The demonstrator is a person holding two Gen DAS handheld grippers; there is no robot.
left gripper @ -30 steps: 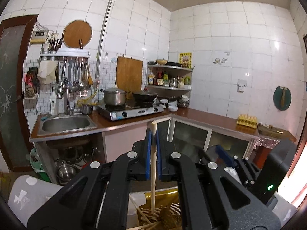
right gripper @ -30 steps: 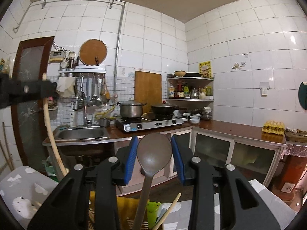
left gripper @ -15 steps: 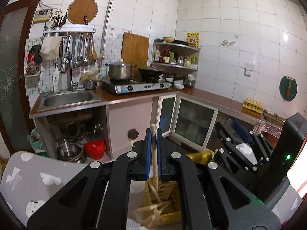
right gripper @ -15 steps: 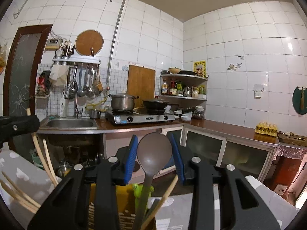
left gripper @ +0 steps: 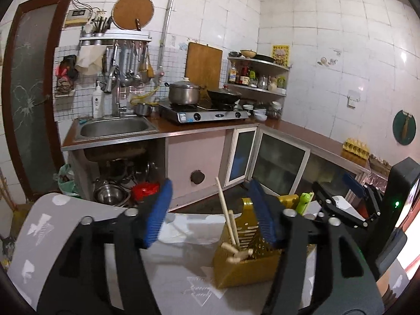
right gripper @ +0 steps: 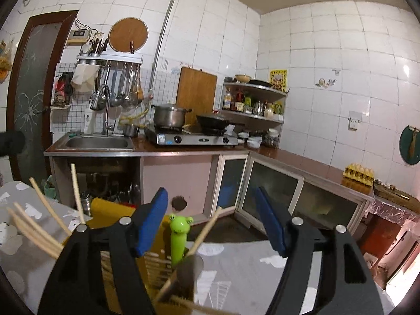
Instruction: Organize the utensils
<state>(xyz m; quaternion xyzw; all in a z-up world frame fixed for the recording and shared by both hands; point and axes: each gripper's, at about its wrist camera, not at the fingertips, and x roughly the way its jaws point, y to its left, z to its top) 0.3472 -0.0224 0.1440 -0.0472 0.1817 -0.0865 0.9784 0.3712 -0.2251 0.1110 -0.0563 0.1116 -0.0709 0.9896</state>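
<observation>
Because the chopsticks [left gripper: 227, 221] and the spoon [right gripper: 189, 267] are standing loose in the gold utensil caddy [left gripper: 244, 267] on the bench [left gripper: 168, 275], the left gripper [left gripper: 210, 214] and right gripper [right gripper: 211, 220] are both hanging spread wide and empty above it.

Gold utensil holder [left gripper: 244, 267], green frog-head utensil [right gripper: 179, 233]
</observation>
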